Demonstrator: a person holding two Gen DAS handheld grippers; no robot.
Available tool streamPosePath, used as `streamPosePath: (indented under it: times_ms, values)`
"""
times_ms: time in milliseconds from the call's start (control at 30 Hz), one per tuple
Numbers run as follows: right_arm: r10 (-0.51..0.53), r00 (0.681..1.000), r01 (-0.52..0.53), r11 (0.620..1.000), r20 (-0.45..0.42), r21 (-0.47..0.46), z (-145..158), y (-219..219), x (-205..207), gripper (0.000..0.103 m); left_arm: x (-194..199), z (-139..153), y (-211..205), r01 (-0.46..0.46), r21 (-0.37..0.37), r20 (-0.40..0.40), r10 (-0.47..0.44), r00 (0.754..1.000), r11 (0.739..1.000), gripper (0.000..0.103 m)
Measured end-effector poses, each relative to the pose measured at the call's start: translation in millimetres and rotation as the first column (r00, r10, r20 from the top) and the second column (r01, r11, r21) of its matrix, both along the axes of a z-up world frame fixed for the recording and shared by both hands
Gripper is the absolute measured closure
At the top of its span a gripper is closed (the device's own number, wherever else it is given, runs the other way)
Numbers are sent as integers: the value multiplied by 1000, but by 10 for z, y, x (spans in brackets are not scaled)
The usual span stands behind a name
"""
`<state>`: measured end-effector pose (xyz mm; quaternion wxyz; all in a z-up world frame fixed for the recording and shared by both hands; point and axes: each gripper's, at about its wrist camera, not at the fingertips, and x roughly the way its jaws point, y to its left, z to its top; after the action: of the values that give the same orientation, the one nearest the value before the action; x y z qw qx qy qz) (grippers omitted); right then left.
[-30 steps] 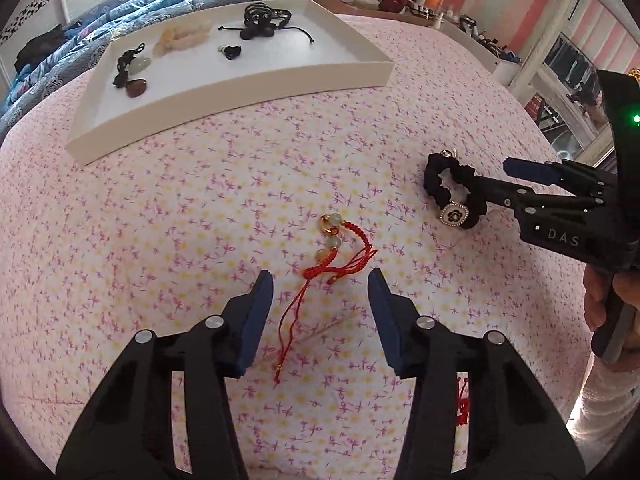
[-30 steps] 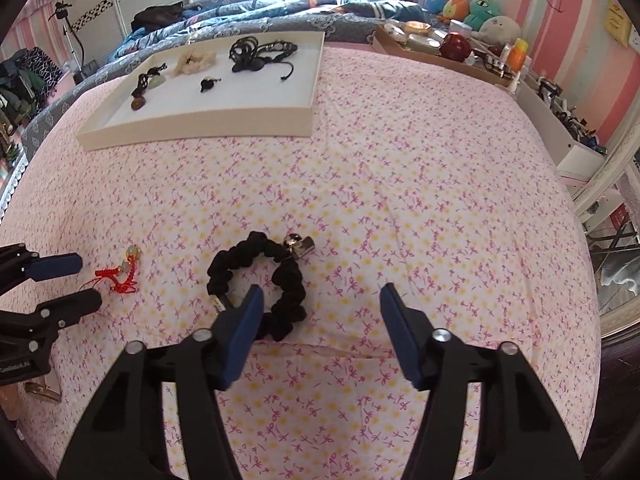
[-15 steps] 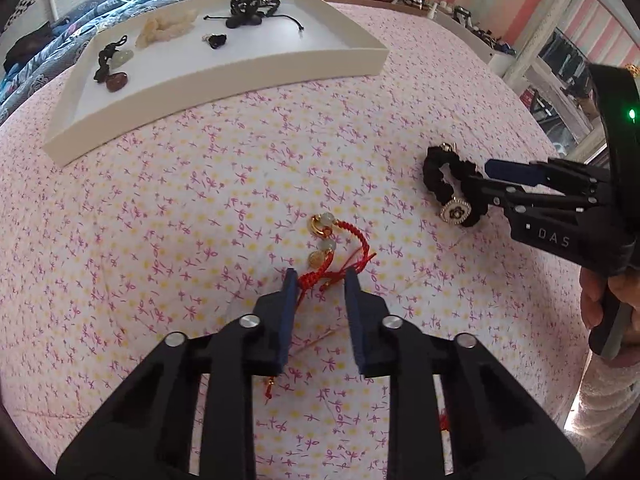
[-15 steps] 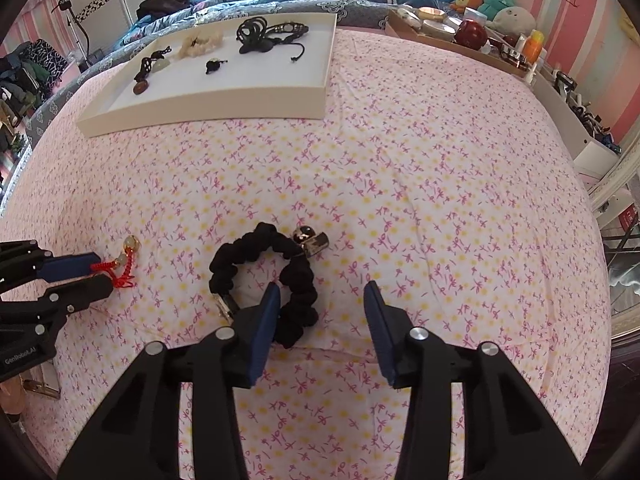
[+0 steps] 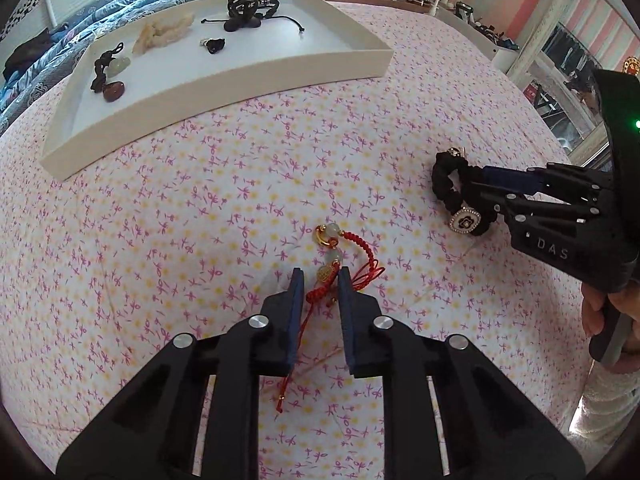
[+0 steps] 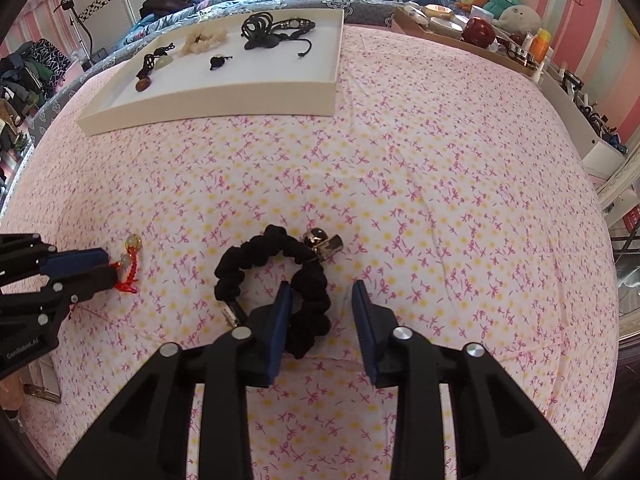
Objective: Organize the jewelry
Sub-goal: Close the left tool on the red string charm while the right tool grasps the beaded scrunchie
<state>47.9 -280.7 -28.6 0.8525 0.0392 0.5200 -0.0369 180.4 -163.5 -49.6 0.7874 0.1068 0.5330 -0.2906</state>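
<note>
In the left wrist view, the left hand-held gripper (image 5: 319, 282) is closing, its jaws already narrow, around the knotted red cord of the red bracelet (image 5: 340, 264), which lies on the flowered bed cover (image 5: 200, 220). The pads do not look pressed on the cord yet. A good grasp would likely pinch the knotted bundle rather than the loose tail, and lift slowly so the beads do not swing. The beads lie just beyond the fingertips; the white tray (image 5: 224, 80) sits well apart at the far left. In the right wrist view, the right hand-held gripper (image 6: 322, 298) is also closing, at medium width, astride the near right arc of the black scrunchie bracelet (image 6: 280, 272). Its left pad touches the fabric and its right pad stands clear. Squeezing the soft band, not the metal charm at the far side, seems the safer hold.
</note>
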Motion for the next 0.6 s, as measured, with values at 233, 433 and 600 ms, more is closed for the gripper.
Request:
streamPosePath:
  times_ms: [233,433,600]
  values:
    - [3,1000,-3,1000,10,6,5,1,-11,85,-17,18,12,3,-1,14,-3,1000,1000,100]
    - [-5,1000,4,1000,21,17,21,-24,-38,88,-6,46,67,-7,-5,23,7,1000,1000,101]
    - [-7,999,7,1000,31,8,51,-21,-54,90,4,121,137,-22,-21,34,23,999,1000,101]
